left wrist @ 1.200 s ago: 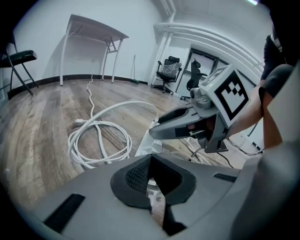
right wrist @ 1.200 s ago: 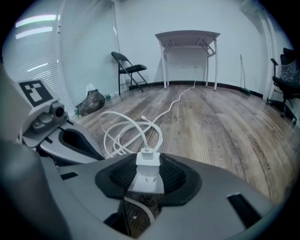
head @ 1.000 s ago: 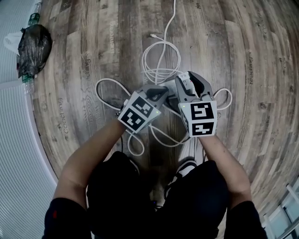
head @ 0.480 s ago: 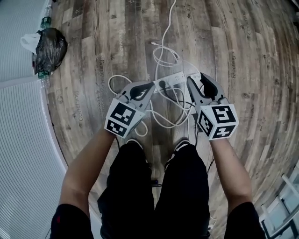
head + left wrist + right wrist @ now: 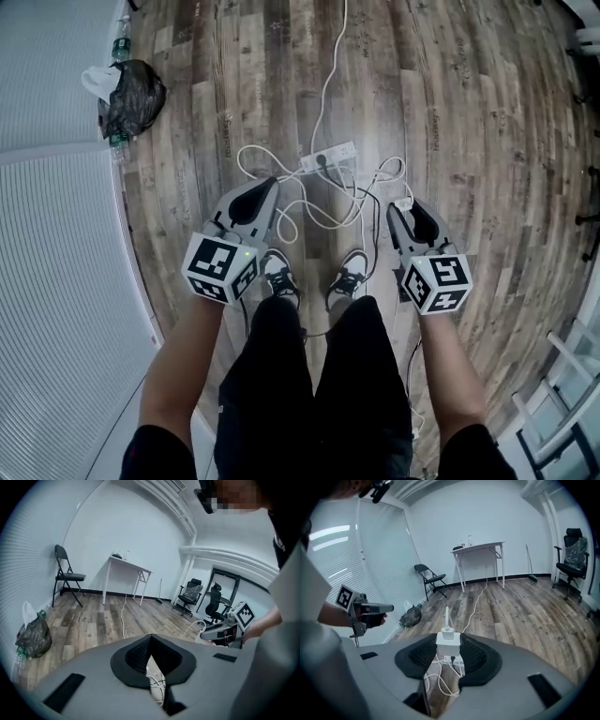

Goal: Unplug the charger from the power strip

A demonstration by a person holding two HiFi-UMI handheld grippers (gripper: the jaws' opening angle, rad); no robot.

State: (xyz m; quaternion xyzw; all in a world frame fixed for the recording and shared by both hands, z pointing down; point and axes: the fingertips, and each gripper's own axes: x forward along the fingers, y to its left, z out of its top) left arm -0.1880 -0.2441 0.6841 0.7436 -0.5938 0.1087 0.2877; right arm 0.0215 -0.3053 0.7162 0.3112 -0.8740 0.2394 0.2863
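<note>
The white power strip (image 5: 328, 157) lies on the wooden floor ahead of the person's shoes, with a black plug in it and its cord running away up the frame. My right gripper (image 5: 405, 206) is held high above the floor, shut on the white charger (image 5: 448, 642), which is clear of the strip. The charger's white cable (image 5: 319, 214) trails down in loops on the floor. In the right gripper view the strip (image 5: 453, 661) shows far below, between the jaws. My left gripper (image 5: 268, 185) hangs at the left, its jaws closed tip to tip with nothing in them.
A black bag (image 5: 134, 97) with bottles beside it sits by the white blind at the far left. A folding chair (image 5: 65, 573), a white table (image 5: 126, 570) and office chairs (image 5: 192, 592) stand along the walls. The person's shoes (image 5: 279, 272) are just behind the cable loops.
The person has stood up from the floor. Both grippers have risen well above the strip, the right one carrying the charger up and away from it.
</note>
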